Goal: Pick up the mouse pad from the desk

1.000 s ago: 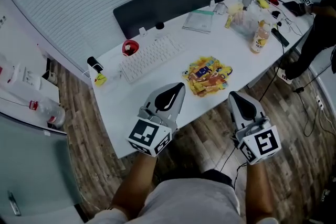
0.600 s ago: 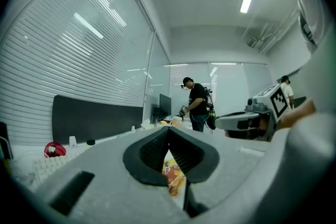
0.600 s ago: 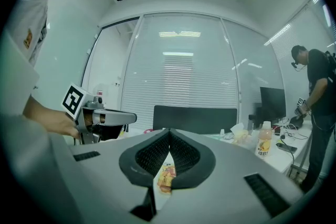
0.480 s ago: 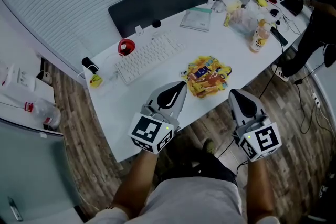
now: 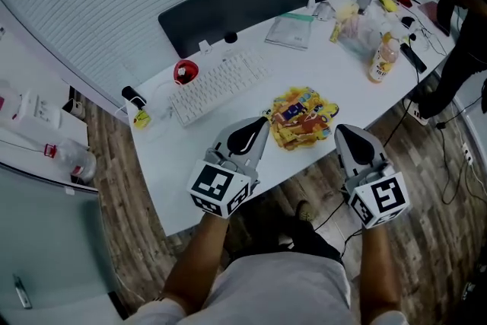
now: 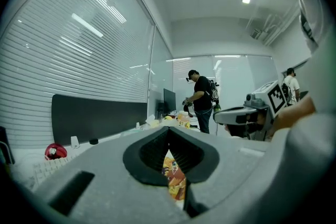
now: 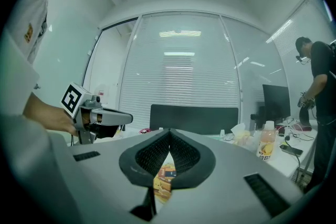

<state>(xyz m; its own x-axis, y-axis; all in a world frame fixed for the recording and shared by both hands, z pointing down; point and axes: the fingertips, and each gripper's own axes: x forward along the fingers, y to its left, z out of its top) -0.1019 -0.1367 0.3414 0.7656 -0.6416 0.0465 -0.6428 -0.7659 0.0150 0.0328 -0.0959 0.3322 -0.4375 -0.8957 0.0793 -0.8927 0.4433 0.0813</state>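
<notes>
The mouse pad (image 5: pixel 300 116) is a yellow and orange printed sheet lying flat near the front edge of the white desk (image 5: pixel 335 87). My left gripper (image 5: pixel 262 123) is shut and empty, its tip just left of the pad's near corner. My right gripper (image 5: pixel 342 132) is also shut and empty, off the desk's front edge to the right of the pad. In the left gripper view the jaws (image 6: pixel 169 131) meet, with a strip of the pad (image 6: pixel 174 178) showing below them. The right gripper view shows the same: closed jaws (image 7: pixel 169 135) over a strip of the pad (image 7: pixel 164 178).
A white keyboard (image 5: pixel 217 82) lies behind the pad, with a red object (image 5: pixel 186 71) at its left. A black panel (image 5: pixel 243 0) runs along the back. A drink bottle (image 5: pixel 383 58), a clear bag (image 5: pixel 291 30) and clutter fill the right end. A person (image 5: pixel 466 34) stands there.
Both grippers have shifted a little along the desk's front edge and sunk slightly, keeping the same spacing. Their jaws stay shut. The mouse pad has not moved.
</notes>
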